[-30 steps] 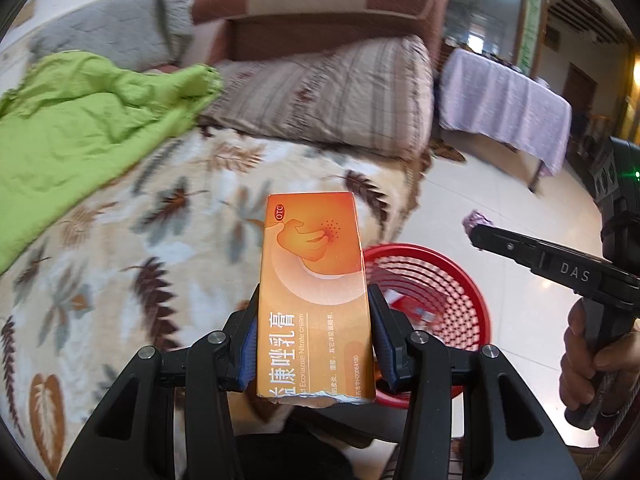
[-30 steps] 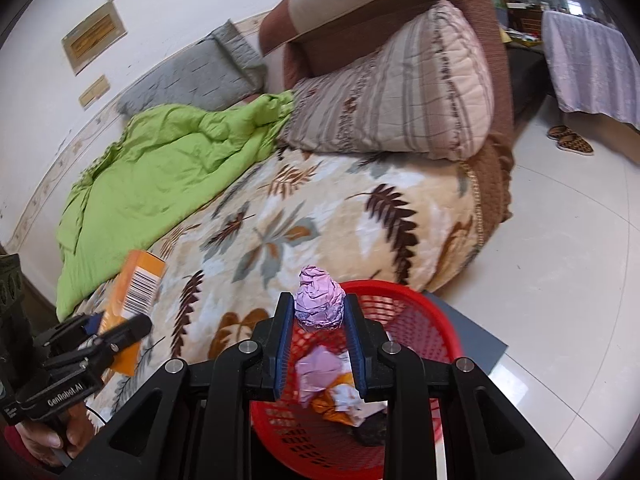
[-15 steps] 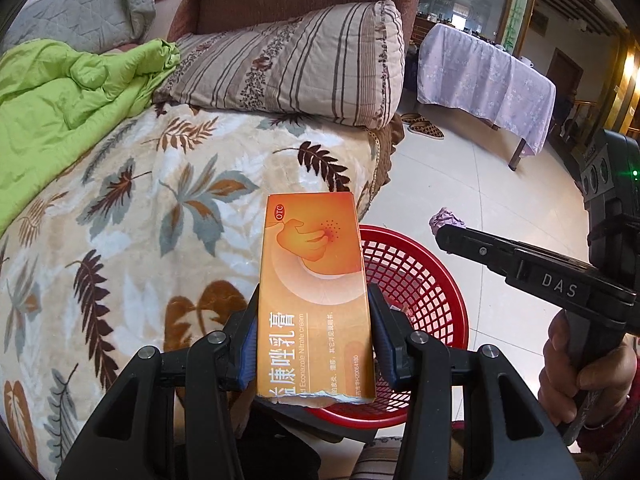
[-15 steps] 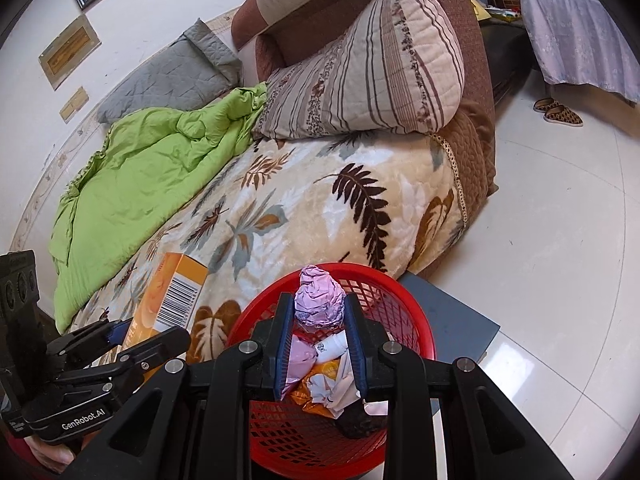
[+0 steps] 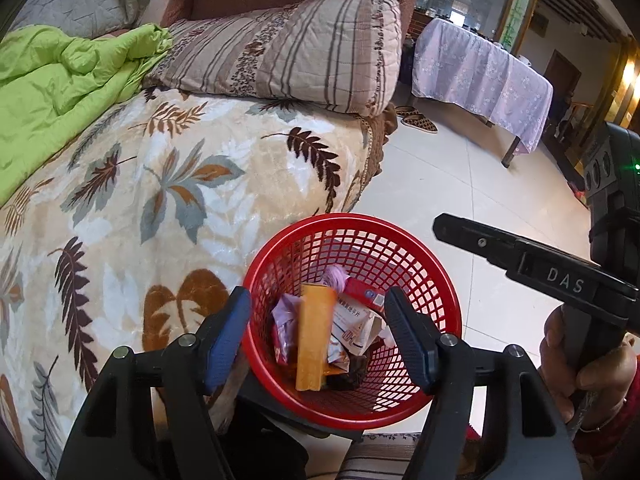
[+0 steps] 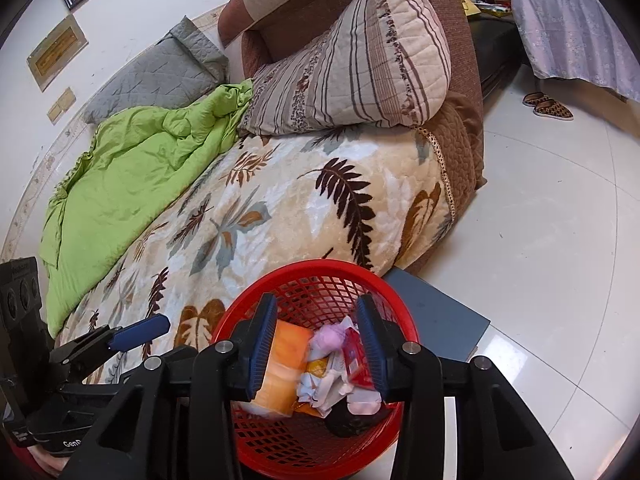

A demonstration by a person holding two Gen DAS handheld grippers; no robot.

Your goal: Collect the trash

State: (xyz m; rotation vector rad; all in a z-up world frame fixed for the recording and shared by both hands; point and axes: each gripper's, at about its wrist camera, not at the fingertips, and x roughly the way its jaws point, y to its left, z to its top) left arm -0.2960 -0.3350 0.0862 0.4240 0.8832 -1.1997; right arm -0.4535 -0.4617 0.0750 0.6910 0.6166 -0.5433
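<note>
A red mesh basket stands on the floor against the bed, holding several wrappers and cartons. My left gripper hangs over it with its jaws opening and nothing between the pads. The orange medicine box lies blurred inside the basket, free of the pads. My right gripper is also above the basket, jaws opening and empty. The purple paper wad rests on the trash below it. In the left wrist view, a hand holds the right gripper at the right edge.
A bed with a leaf-print blanket is left of the basket, with a green quilt and a striped pillow. A grey board lies under the basket. A cloth-covered table and slippers stand on the tiled floor.
Both grippers sank over the red basket and opened. The orange box left the left gripper and the purple wad left the right gripper; both now lie in the basket.
</note>
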